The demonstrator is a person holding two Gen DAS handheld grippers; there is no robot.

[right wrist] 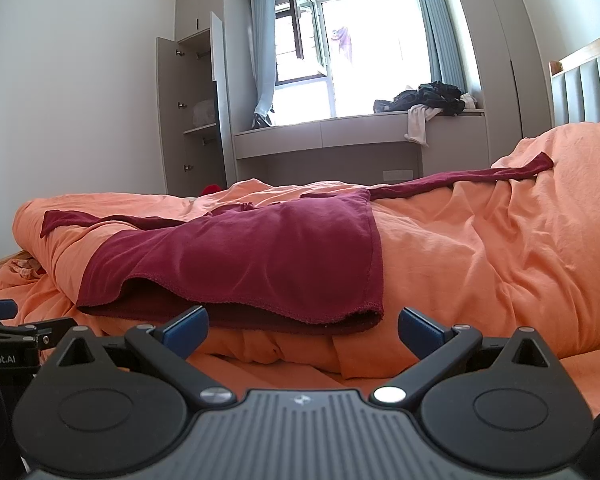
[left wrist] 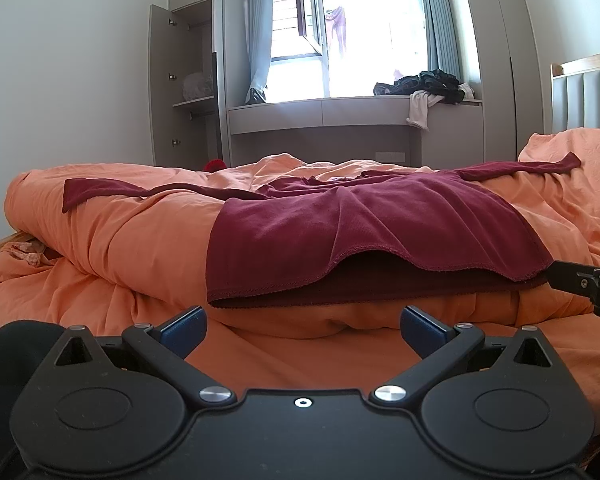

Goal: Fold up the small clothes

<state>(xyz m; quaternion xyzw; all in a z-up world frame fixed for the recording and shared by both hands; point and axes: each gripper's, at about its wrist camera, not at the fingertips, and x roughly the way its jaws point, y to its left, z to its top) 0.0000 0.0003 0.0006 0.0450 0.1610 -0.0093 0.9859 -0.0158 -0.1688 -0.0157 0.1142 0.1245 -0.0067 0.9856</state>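
A dark red long-sleeved shirt [left wrist: 364,224] [right wrist: 260,256] lies spread flat on a rumpled orange duvet [left wrist: 112,232] [right wrist: 480,248], hem toward me, sleeves stretched out left and right. My left gripper [left wrist: 302,326] hovers just in front of the hem, open, blue pads wide apart and nothing between them. My right gripper [right wrist: 302,326] sits open near the hem's right corner, also holding nothing. In the left wrist view the right gripper [left wrist: 588,284] shows at the right edge. In the right wrist view the left gripper [right wrist: 16,332] shows at the left edge.
Behind the bed a grey window bench [left wrist: 340,114] carries a pile of dark and white clothes [left wrist: 428,88]. An open wardrobe [left wrist: 188,80] stands at left, a padded headboard [left wrist: 580,96] at right. A small red object [left wrist: 214,165] peeks over the duvet's far side.
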